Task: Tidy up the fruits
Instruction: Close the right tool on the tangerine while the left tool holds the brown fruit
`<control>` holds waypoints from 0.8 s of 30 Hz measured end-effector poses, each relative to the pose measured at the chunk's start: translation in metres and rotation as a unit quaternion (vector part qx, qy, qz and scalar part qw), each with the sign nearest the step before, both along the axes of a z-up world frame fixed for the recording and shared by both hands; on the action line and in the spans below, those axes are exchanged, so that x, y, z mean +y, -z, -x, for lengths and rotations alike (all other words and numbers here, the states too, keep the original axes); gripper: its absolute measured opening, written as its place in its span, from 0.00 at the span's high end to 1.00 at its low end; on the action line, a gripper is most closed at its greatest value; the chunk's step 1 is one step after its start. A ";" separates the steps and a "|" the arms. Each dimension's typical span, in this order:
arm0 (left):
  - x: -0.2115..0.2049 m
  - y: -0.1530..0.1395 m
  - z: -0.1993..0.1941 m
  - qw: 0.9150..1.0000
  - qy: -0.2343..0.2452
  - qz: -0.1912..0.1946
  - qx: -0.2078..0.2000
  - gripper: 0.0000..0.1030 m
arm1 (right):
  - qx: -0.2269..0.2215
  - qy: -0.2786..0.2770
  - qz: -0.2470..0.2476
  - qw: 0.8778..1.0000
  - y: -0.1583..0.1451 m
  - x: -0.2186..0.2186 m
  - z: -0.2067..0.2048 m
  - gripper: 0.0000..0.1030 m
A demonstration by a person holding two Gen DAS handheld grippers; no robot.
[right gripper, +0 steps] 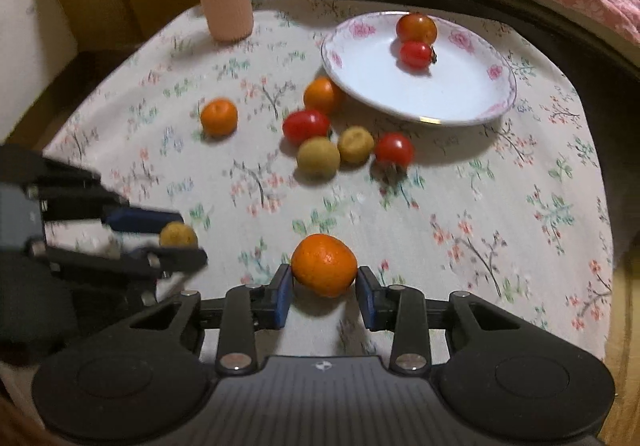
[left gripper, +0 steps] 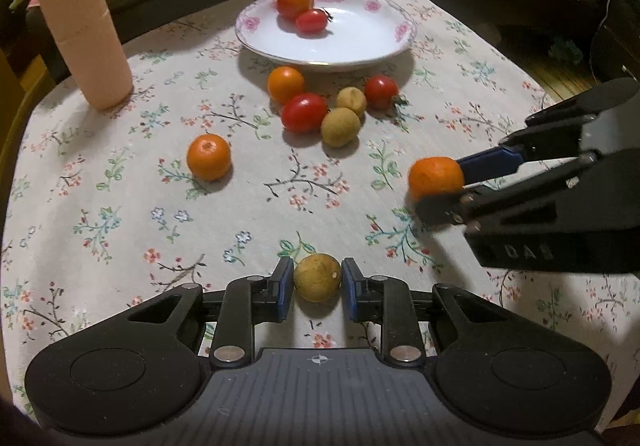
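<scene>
The left hand-held gripper [left gripper: 317,282] has its blue pads on either side of a small tan-brown fruit [left gripper: 317,278]; the pads appear to touch it, so it reads as pinching the fruit low over the bench [left gripper: 120,205]. The right hand-held gripper [right gripper: 325,278] brackets a small orange citrus [right gripper: 324,264]: the left pad sits against the fruit, while contact at the right pad is not clear, so whether the grip is fully closed cannot be told. Both fruits sit near the front of the floral cloth, well apart from the white plate [left gripper: 352,41] at the far side. The plate holds two red tomatoes [left gripper: 302,9]. Just in front of it lies a cluster: one orange fruit [left gripper: 285,84], two red tomatoes, and two tan fruits [left gripper: 346,111]. A further orange fruit [left gripper: 209,156] lies alone to the left, and a tall pink bottle [left gripper: 80,17] stands at the far left. Risks: round, smooth fruit may roll or squirt out of flat pads if pinched off-centre; excess force may bruise it. A low carry path toward the plate crosses the cluster and could scatter it. Both grippers approaching the plate together could collide.
</scene>
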State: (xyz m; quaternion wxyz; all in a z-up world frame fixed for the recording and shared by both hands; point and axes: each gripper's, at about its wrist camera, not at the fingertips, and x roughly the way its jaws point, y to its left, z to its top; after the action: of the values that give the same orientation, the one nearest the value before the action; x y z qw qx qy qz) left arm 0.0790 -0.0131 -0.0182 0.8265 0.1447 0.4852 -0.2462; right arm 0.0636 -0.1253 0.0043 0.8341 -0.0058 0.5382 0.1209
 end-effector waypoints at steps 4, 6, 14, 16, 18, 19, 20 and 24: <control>-0.003 0.001 0.003 1.000 0.009 -0.006 -0.006 0.65 | -0.004 -0.005 0.002 1.000 0.000 -0.001 0.006 0.64; -0.002 0.001 0.003 1.000 0.010 -0.005 -0.004 0.63 | -0.005 -0.003 0.000 1.000 0.000 -0.002 0.005 0.64; 0.003 0.001 0.004 1.000 0.008 -0.001 -0.002 0.57 | 0.003 -0.002 -0.007 1.000 0.004 -0.004 0.001 0.64; 0.002 0.001 0.004 1.000 0.009 -0.002 -0.003 0.57 | 0.005 0.000 -0.013 1.000 0.004 -0.005 0.000 0.64; 0.002 0.001 0.003 1.000 0.008 -0.001 -0.002 0.57 | 0.007 0.005 -0.021 1.000 0.004 -0.007 0.000 0.64; 0.002 0.001 0.003 1.000 0.007 -0.001 -0.002 0.56 | 0.008 0.007 -0.023 1.000 0.005 -0.008 -0.001 0.64; 0.002 0.001 0.003 1.000 0.007 0.000 -0.001 0.56 | 0.008 0.008 -0.025 1.000 0.005 -0.009 -0.001 0.64; 0.003 0.001 0.002 1.000 0.002 0.002 0.003 0.59 | 0.005 0.010 -0.025 1.000 0.005 -0.008 -0.003 0.64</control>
State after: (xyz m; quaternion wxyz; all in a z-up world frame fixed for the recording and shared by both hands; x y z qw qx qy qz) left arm 0.0768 -0.0098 -0.0189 0.8246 0.1435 0.4873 -0.2488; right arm 0.0662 -0.1338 -0.0010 0.8327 0.0210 0.5387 0.1263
